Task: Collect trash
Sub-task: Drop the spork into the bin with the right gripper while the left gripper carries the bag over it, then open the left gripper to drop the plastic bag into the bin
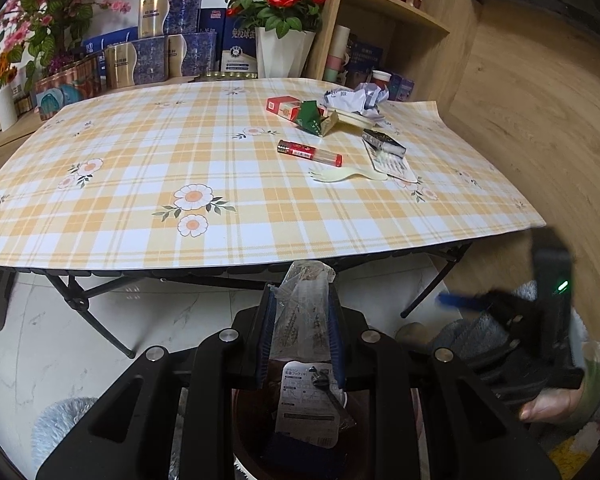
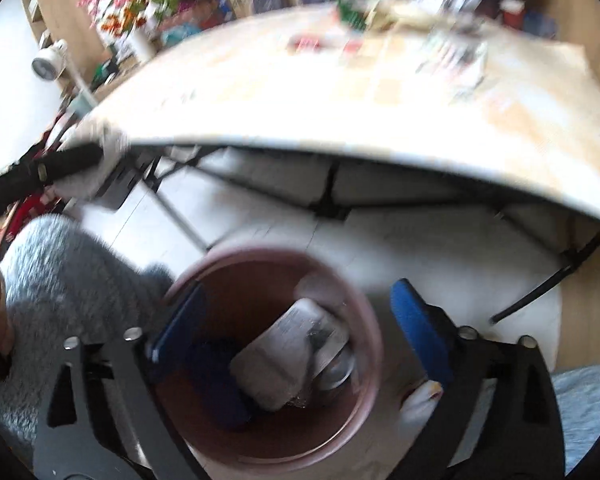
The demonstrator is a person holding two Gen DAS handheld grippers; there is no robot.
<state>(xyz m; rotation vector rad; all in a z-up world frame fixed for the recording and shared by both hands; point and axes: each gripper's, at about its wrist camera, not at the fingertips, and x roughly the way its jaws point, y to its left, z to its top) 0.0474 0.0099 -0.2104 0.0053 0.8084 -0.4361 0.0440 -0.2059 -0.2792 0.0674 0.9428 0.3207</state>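
Your left gripper (image 1: 302,328) pointed steeply down, its jaws nearly closed and clamped on a clear wrapper (image 1: 306,300). Your right gripper (image 2: 296,332) also tilted down, blue pads (image 2: 418,326) spread wide, nothing between them.

Soft, even daylight fills the room, and the left wrist view is sharp across the checked tablecloth (image 1: 228,184), with the usual fisheye bowing and black corners. The right wrist view is smeared with motion blur: the tabletop (image 2: 340,92) washes out to pale glare, and the brown bin (image 2: 364,312) below is soft-edged.
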